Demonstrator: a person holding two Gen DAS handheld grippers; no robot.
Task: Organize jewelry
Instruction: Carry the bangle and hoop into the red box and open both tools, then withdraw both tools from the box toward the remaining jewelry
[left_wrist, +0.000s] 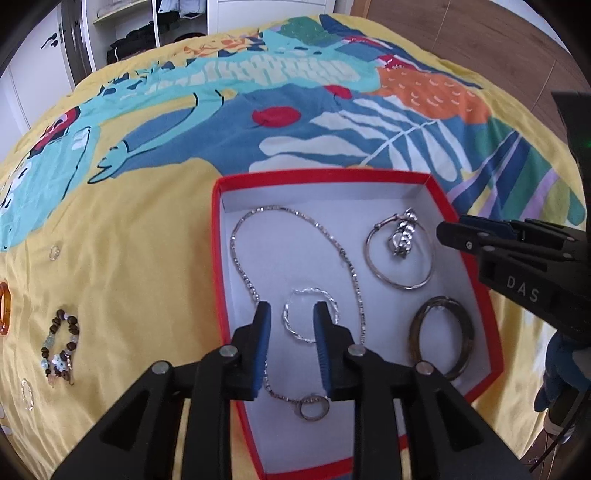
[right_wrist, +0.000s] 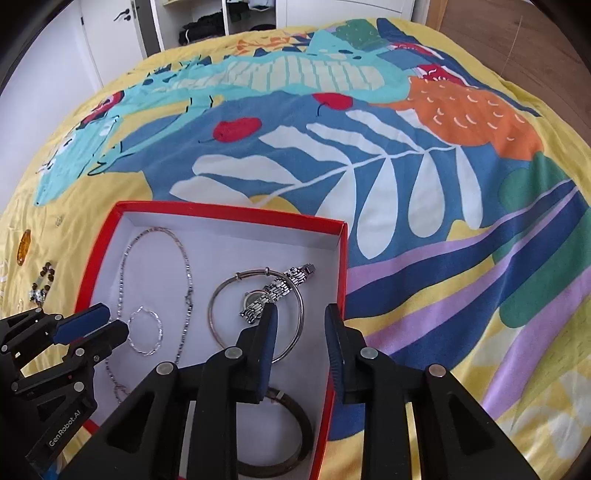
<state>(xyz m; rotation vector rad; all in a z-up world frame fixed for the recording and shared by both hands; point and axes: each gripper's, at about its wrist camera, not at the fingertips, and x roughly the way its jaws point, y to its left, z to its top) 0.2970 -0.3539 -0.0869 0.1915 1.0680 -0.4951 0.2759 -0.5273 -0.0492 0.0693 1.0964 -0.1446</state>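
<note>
A red box with a white inside (left_wrist: 325, 176) (right_wrist: 229, 211) lies on the bedspread. In it lie a silver necklace (left_wrist: 240, 266) (right_wrist: 123, 273), a small twisted silver bracelet (left_wrist: 295, 332) (right_wrist: 146, 334), a thin silver bangle (left_wrist: 399, 282) (right_wrist: 295, 332) with a silver watch (left_wrist: 402, 236) (right_wrist: 273, 290), and a dark brown bangle (left_wrist: 463, 332) (right_wrist: 303, 424). My left gripper (left_wrist: 291, 314) (right_wrist: 107, 321) is open and empty above the twisted bracelet. My right gripper (right_wrist: 301, 314) (left_wrist: 448, 232) is open and empty over the box's right wall.
On the yellow bedspread left of the box lie a beaded bracelet (left_wrist: 61, 343) (right_wrist: 42, 282), an orange amber bangle (left_wrist: 4, 308) (right_wrist: 23, 246) and small silver rings (left_wrist: 54, 253) (left_wrist: 26, 395). A wardrobe (left_wrist: 122, 33) stands beyond the bed.
</note>
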